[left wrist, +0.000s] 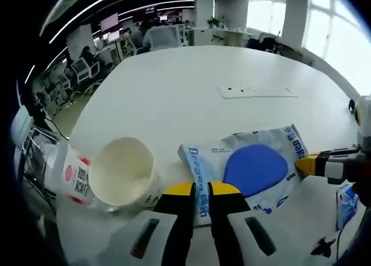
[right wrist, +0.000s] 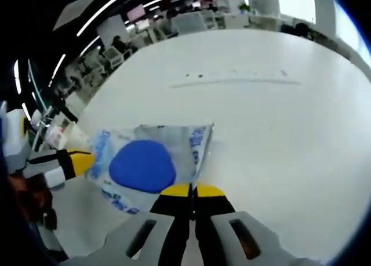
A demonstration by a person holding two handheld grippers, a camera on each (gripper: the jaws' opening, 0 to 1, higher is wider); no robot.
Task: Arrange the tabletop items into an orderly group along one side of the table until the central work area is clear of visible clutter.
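Left gripper [left wrist: 200,189], jaws nearly closed, is pinching the near edge of the clear plastic bag [left wrist: 255,156], which is serving as landmark here. Right gripper [right wrist: 192,190], jaws pressed together, is clamping that bag's [right wrist: 152,159] opposite edge; its yellow tip is also showing at the bag's right side in the left gripper view. White surface [left wrist: 191,80] is carrying the bag, which is lying flat near its front edge. Blue round item [left wrist: 255,168] is sitting inside the bag. White paper cup [left wrist: 123,173] is lying tipped, mouth toward the camera, just left of the bag. White power strip [left wrist: 258,92] is lying well beyond the bag.
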